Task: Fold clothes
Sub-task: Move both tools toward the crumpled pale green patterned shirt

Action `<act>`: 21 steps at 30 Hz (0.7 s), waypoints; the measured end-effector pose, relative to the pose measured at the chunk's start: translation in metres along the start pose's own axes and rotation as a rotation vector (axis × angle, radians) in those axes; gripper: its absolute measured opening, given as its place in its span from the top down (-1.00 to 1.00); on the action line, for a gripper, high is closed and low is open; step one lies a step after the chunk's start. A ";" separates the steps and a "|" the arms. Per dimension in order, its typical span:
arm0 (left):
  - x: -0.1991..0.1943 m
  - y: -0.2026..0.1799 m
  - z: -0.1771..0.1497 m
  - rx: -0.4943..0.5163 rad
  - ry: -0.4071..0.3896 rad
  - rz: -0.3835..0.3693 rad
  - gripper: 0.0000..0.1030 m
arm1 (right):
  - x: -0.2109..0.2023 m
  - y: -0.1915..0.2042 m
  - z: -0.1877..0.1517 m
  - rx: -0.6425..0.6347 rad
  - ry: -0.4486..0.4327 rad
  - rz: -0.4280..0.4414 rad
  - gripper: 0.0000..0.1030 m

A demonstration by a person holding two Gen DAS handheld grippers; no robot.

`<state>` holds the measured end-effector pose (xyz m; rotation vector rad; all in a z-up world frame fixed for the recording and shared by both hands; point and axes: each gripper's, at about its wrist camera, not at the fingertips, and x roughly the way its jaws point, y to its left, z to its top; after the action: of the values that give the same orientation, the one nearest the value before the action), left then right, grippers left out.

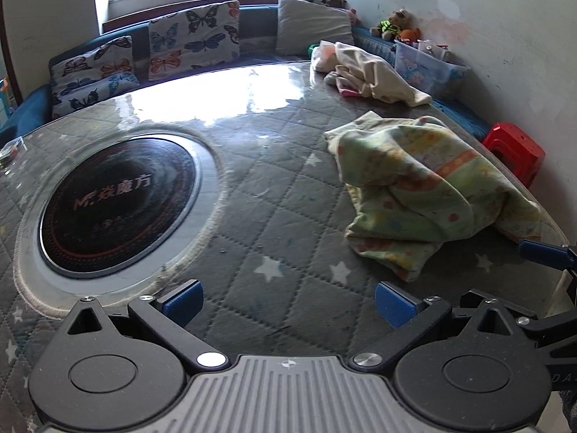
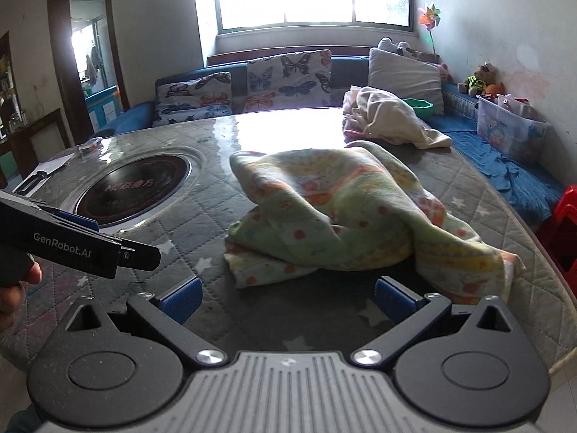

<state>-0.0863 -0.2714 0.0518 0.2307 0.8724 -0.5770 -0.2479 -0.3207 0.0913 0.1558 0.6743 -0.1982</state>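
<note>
A crumpled green and yellow patterned garment (image 1: pixel 425 195) lies on the quilted grey table (image 1: pixel 274 216); it also shows in the right wrist view (image 2: pixel 346 213). My left gripper (image 1: pixel 288 303) is open and empty, left of and nearer than the garment. My right gripper (image 2: pixel 288 301) is open and empty, just in front of the garment's near edge. A cream garment pile (image 1: pixel 364 68) lies at the table's far right; it also shows in the right wrist view (image 2: pixel 389 115).
A round black induction plate (image 1: pixel 119 202) is set into the table at the left. A sofa with butterfly cushions (image 1: pixel 194 38) runs behind the table. A clear storage box (image 1: pixel 425 65) and a red stool (image 1: pixel 515 151) stand at the right.
</note>
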 end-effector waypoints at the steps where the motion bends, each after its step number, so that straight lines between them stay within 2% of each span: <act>1: 0.001 -0.003 0.001 0.007 0.004 0.000 -1.00 | -0.001 -0.001 -0.001 0.002 0.003 -0.003 -1.00; 21: 0.022 -0.048 0.013 0.086 0.078 -0.023 -1.00 | -0.004 -0.038 -0.012 0.061 0.036 -0.045 -0.88</act>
<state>-0.0935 -0.3248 0.0445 0.3236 0.9271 -0.6312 -0.2668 -0.3548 0.0818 0.2031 0.7080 -0.2596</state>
